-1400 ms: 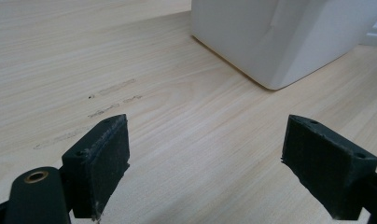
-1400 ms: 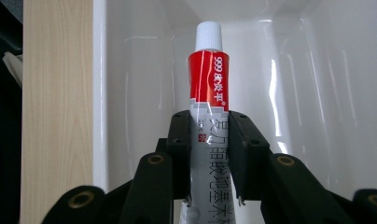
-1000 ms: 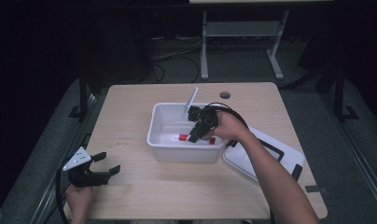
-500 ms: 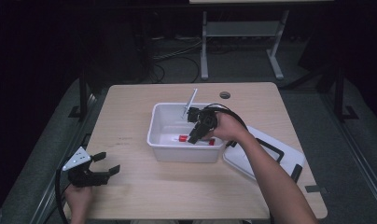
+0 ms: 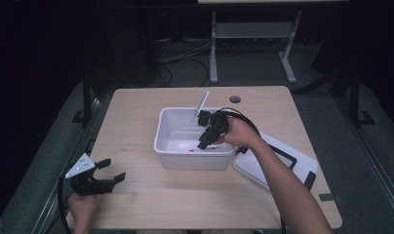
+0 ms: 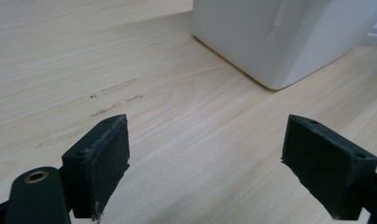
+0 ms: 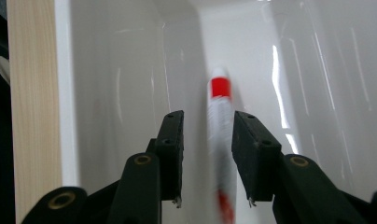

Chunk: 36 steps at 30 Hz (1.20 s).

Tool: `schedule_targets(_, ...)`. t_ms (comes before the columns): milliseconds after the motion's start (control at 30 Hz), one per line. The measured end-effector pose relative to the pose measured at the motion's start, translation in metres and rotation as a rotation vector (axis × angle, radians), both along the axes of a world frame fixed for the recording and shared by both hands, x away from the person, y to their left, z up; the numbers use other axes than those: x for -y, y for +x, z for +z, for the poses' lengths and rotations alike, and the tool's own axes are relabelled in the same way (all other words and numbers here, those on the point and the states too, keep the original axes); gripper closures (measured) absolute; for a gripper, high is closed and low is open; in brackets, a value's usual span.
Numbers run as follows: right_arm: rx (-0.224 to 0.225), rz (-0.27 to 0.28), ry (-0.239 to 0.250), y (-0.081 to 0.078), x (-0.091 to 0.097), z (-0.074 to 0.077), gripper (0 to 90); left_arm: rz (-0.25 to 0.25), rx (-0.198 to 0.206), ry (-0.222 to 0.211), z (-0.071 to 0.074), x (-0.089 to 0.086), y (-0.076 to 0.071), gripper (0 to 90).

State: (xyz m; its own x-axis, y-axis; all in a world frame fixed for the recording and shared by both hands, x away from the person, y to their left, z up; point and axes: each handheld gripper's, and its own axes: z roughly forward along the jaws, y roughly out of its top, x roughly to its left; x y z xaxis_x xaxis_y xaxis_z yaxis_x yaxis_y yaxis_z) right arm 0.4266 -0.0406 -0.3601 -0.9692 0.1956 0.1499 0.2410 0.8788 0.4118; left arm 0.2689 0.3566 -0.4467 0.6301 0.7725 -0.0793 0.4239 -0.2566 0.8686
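Right gripper view: marker [image 7: 220, 135] inside tub [image 7: 130, 70]

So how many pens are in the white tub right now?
1 for certain: a red-and-white pen lies on the tub floor, between the right gripper jaws. The hand may hide others.

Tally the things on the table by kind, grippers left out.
Bins: 1, white bin
Lids: 1, lid beside the bin
Markers: 1, red-and-white marker in the bin
Sticks: 1, white stick leaning on the bin's rim
Total: 4
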Motion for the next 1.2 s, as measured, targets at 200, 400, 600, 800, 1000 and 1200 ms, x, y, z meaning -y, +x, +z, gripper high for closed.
schedule_targets(200, 0.023, -0.015, 0.015, -0.002, 0.007, 0.014, 60.9, -0.001, -0.002, 0.002, 0.0, 0.001, 0.0, 14.3)
schedule_targets(400, 0.045, -0.023, 0.019, -0.007, 0.012, 0.028, 57.3, -0.007, -0.005, 0.009, -0.001, 0.001, 0.001, 14.3)
schedule_targets(600, 0.056, -0.032, 0.033, -0.011, 0.018, 0.036, 53.2, -0.007, -0.005, 0.01, -0.001, 0.0, 0.001, 14.3)
schedule_targets(800, 0.061, -0.047, 0.039, -0.016, 0.026, 0.044, 50.5, -0.009, -0.005, 0.011, -0.001, 0.002, 0.001, 14.3)
schedule_targets(1000, 0.067, -0.055, 0.042, -0.021, 0.034, 0.05, 47.5, -0.008, -0.005, 0.011, -0.001, 0.002, 0.001, 14.3)
schedule_targets(1200, 0.082, -0.066, 0.037, -0.025, 0.042, 0.057, 46.2, -0.009, -0.006, 0.01, -0.001, 0.002, 0.001, 14.3)
